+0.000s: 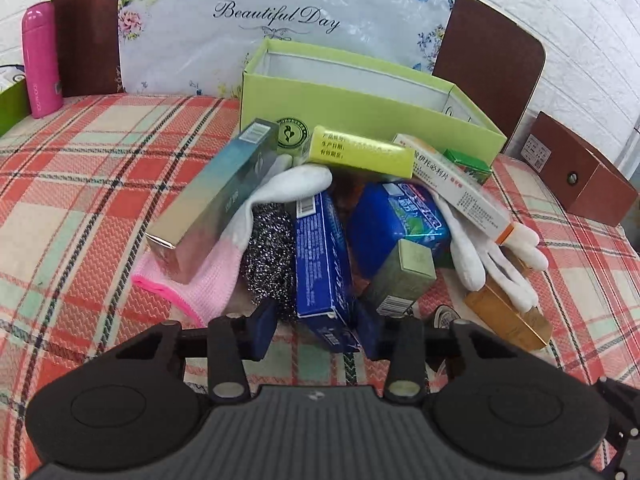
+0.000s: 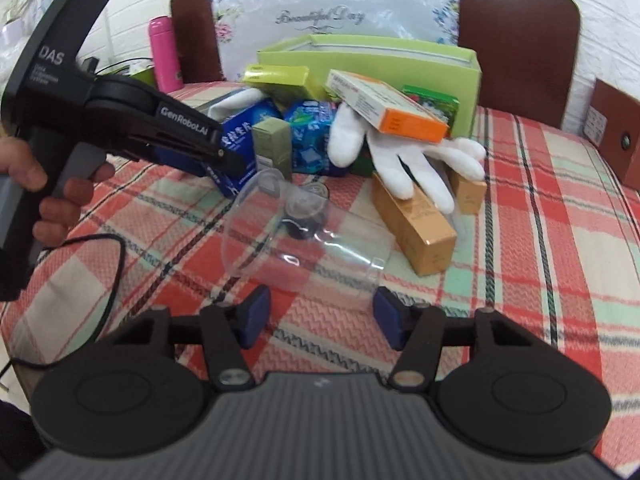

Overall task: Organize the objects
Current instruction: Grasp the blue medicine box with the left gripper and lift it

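Observation:
An open green box [image 1: 360, 108] [image 2: 440, 68] stands behind a pile of small packages on the plaid tablecloth [image 1: 80, 180]. My left gripper [image 1: 316, 332] [image 2: 232, 164] has a long blue box [image 1: 324, 272] [image 2: 236, 140] between its pads. The right pad sits against the box and a gap shows at the left pad. The box's far end leans on the pile. My right gripper [image 2: 322, 316] is open just short of a clear plastic cup [image 2: 304, 248] lying on its side, nothing between its pads. A small dark jar [image 2: 302, 216] lies behind the cup.
The pile holds a teal box [image 1: 212, 200], a pink-cuffed glove [image 1: 224, 264], a steel scrubber [image 1: 268, 256], a blue packet [image 1: 396, 224], a white glove [image 2: 400, 160] and gold boxes [image 2: 416, 224]. A pink bottle [image 1: 40, 60] stands far left and a brown box [image 1: 576, 172] far right.

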